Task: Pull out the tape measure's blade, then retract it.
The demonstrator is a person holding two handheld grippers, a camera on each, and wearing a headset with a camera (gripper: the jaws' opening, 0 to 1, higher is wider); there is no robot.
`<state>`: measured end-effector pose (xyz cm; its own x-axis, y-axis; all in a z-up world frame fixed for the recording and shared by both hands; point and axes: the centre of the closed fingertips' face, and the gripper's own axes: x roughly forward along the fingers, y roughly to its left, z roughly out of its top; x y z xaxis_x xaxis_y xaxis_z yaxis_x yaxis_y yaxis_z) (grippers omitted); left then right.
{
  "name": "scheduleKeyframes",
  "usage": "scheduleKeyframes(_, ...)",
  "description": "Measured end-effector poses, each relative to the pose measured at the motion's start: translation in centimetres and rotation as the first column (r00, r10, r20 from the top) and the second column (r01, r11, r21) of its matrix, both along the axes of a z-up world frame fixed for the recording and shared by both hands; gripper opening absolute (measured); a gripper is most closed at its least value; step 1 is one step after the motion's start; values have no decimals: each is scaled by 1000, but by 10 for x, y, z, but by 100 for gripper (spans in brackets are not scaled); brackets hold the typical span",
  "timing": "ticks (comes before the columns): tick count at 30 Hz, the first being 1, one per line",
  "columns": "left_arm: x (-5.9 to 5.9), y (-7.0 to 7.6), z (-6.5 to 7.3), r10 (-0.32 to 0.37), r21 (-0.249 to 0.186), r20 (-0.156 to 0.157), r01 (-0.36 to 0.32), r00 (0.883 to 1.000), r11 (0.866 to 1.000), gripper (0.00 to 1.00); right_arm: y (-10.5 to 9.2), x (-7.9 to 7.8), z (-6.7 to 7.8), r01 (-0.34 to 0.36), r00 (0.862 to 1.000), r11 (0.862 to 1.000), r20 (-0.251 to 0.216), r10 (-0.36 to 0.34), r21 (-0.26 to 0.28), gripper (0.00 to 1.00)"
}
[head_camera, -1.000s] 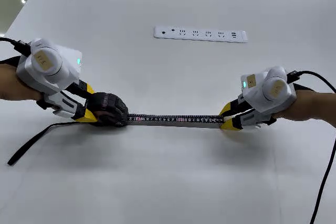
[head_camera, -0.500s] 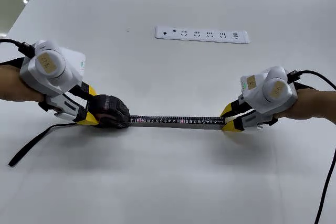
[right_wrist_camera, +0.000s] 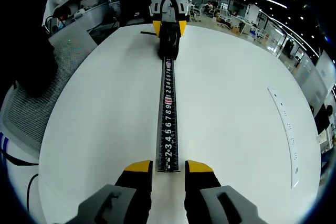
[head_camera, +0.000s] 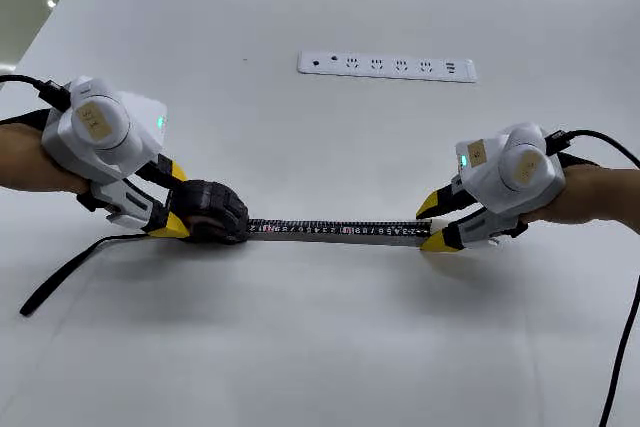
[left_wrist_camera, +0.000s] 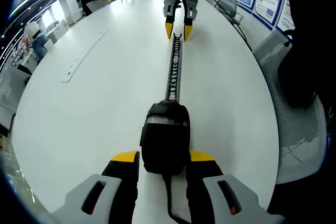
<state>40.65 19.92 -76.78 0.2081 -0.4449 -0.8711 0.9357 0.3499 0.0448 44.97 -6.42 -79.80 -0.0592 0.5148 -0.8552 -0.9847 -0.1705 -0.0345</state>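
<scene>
White and broad, the oval tabletop [head_camera: 330,347] lies under bright office lighting, with a long white plastic power strip [head_camera: 385,65] at its far side, well apart from the work. The black rubber-cased tape measure [head_camera: 208,212] sits on the tabletop, clenched between the yellow-tipped jaws of the left claw [head_camera: 174,200]. Its black fabric strap [head_camera: 62,272] trails away behind. The tape measure's dark steel blade [head_camera: 340,230], printed with pale numerals, runs flat along the surface to the right claw [head_camera: 430,224]. That claw's jaws are released, one on each side of the blade's end without pinching it, as the right gripper view shows.

The risk, as I judge it, is that nothing holds the free end. If the spring takes over, the blade may whip back fast, flick sideways or slam its hook into the case. That jolt could twist the case if the left claw's grip is light. I cannot tell whether a lock is set on the case. If one is, retraction will not begin until it is freed.
</scene>
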Motion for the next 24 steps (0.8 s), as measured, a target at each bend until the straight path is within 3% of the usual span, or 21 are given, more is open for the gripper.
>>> scheduleKeyframes(12,-4,1,5,40,-10,-15,-40,999,999,44,-10,-2,5,14,1000,1000,16,-14,5,35)
scheduleKeyframes(24,-17,10,5,107,-36,-18,-107,994,994,58,-11,-9,9,45,999,999,13,-46,23,50)
